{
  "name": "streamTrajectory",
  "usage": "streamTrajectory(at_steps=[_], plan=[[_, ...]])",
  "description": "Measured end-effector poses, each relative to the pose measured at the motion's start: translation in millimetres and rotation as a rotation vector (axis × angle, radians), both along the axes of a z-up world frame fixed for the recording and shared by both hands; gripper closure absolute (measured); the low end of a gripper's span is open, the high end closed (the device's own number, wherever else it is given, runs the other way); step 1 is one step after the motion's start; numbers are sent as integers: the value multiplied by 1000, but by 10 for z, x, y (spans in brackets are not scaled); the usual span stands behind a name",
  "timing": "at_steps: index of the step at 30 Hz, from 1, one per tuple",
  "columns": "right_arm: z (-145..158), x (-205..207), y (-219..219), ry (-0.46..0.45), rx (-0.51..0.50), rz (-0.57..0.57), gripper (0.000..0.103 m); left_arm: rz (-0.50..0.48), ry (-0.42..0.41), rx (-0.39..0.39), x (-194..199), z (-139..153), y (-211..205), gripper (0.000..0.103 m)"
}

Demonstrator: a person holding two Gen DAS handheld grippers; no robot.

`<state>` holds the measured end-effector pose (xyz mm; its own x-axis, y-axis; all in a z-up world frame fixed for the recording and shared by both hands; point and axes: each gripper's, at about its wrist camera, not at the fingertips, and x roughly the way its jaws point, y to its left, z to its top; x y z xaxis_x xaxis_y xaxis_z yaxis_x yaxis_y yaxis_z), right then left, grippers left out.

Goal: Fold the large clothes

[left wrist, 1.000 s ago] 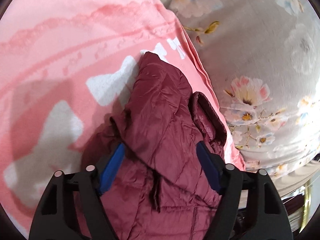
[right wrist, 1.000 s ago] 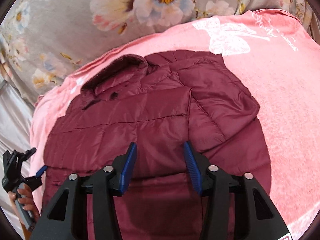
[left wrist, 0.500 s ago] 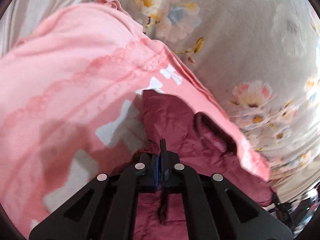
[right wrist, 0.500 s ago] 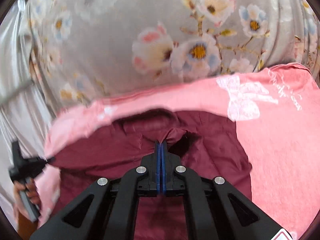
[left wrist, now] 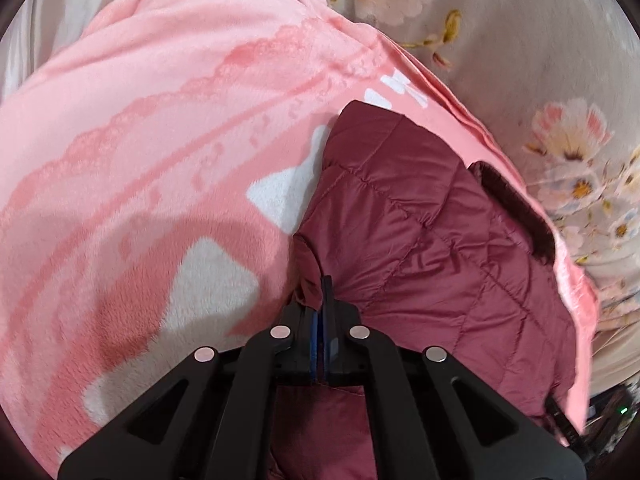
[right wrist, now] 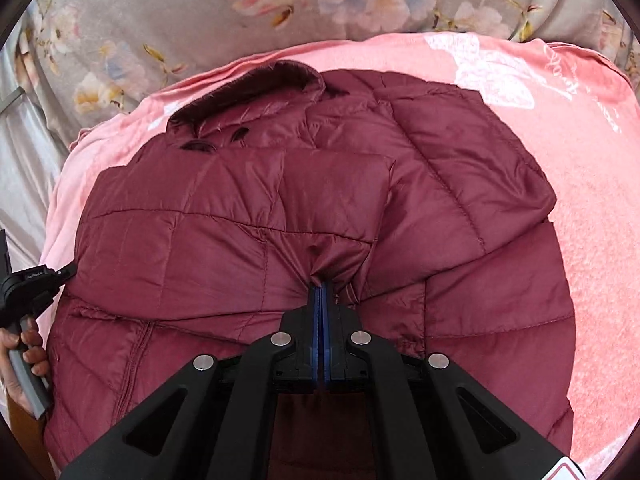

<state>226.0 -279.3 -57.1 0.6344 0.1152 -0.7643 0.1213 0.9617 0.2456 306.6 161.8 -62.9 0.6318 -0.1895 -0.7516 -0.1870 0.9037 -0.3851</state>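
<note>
Both pairs of jaws are fully closed, each pinching a small tuck of the maroon jacket (right wrist: 320, 208): the right gripper (right wrist: 321, 286) near the middle, the left gripper (left wrist: 322, 284) at its edge. The jacket lies spread on a pink blanket (right wrist: 580, 168), collar (right wrist: 256, 84) toward the blanket's far edge. A clean fold likely needs both hands lifting evenly, keeping the slippery quilted fabric taut.

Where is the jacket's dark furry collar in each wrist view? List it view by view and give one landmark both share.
Left wrist view: the furry collar runs along the maroon jacket's right edge, beside the pink blanket's border.
Right wrist view: the furry collar arches across the top of the jacket, left of centre.
Shared landmark: the grey floral bedding just past the blanket's edge behind the collar.
</note>
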Motion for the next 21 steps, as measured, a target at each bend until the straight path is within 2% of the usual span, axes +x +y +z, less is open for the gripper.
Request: streamTrajectory(at_steps=[1,3,4,5,6,8,10,13,15,17,21], plan=[[5,5,-7,3,-6,0,103,-5,0,29,1,11,-30,101],[73,-58,-11,-6,-26,-16,95,-15,-5,93,-39,82,-72,98],[164,-145,-16,-24,-53,-47,88,-21,-14,120,-81,140,-86,96],[230,-198,-18,-43,-70,-62,83,-27,-34,161,-155,241,-103,91],[356,-304,2,-85,-93,-80,83,-21,-59,207,-241,360,-123,83],[537,-408,68,-141,-104,-73,83,-18,-126,262,-381,606,-201,80],[717,-419,255,-186,-95,-27,84,-56,-193,269,-460,887,-367,80],[813,-266,666,-201,-91,79,86,-166,-211,193,-396,1042,-716,80],[743,-166,848,-184,-87,115,89,-230,-181,174,-307,957,-966,80],[594,-47,1000,-140,-68,147,92,-273,-143,214,-228,760,-1224,80],[227,103,1123,-49,-65,168,93,-313,-68,250,-196,376,-1439,80]])
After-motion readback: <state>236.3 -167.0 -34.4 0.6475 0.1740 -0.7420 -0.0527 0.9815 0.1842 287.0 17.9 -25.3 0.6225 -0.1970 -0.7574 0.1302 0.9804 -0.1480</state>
